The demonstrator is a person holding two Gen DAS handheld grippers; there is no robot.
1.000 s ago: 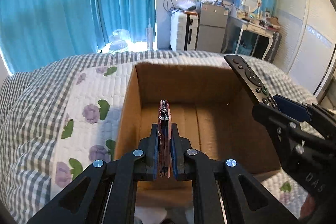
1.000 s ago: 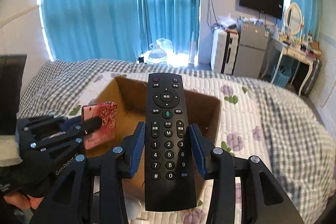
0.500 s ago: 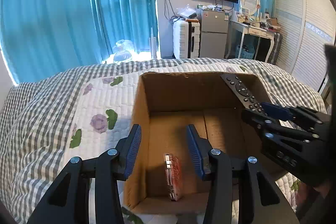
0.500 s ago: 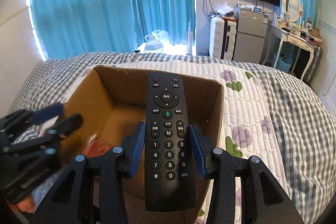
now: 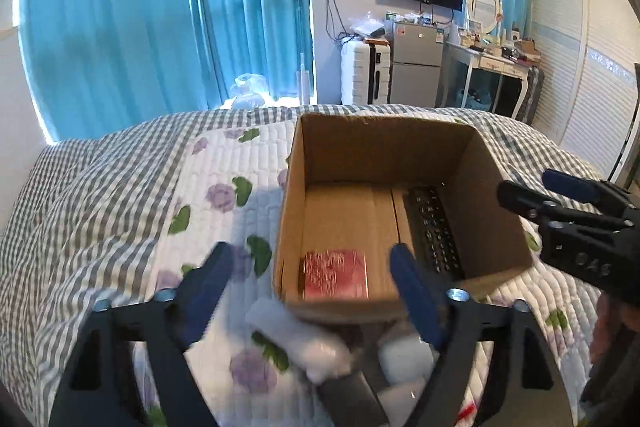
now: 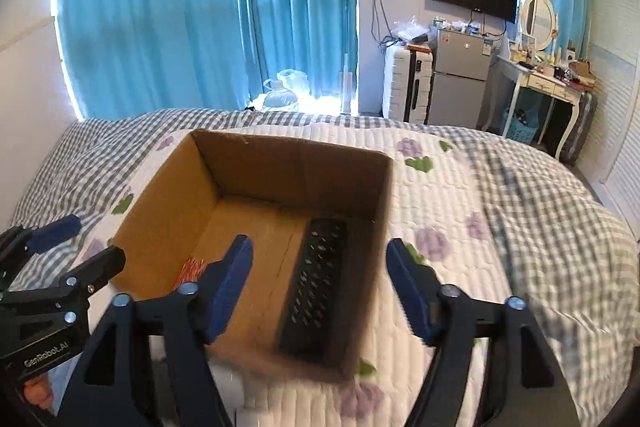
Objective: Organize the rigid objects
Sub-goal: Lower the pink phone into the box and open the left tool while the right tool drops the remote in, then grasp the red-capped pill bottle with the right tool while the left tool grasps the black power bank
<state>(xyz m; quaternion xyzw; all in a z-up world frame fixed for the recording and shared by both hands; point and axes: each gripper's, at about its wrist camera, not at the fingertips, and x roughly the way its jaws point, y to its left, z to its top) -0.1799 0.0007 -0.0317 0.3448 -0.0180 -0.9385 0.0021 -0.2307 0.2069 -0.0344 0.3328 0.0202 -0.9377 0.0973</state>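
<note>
An open cardboard box (image 5: pixel 496 187) (image 6: pixel 160 211) sits on the bed. A red patterned flat case (image 5: pixel 335 274) lies on the box floor at its near left; only its edge (image 6: pixel 191 269) shows in the right wrist view. A black remote control (image 5: pixel 434 227) (image 6: pixel 316 279) lies along the box floor on the right side. My left gripper (image 5: pixel 310 281) is open and empty, just before the box's near wall. My right gripper (image 6: pixel 320 285) is open and empty above the box's near right part; it also shows in the left wrist view (image 5: pixel 560 199).
The bed has a white floral quilt (image 5: pixel 224 179) over a grey checked blanket (image 6: pixel 560 211). White objects (image 5: pixel 304 339) lie on the quilt by the box's near wall. Blue curtains, a suitcase, a fridge and a dressing table stand beyond the bed.
My left gripper opened and dropped the red case into the box, where it fell flat. My right gripper then opened and the remote dropped into the box. Both grippers pulled back.
</note>
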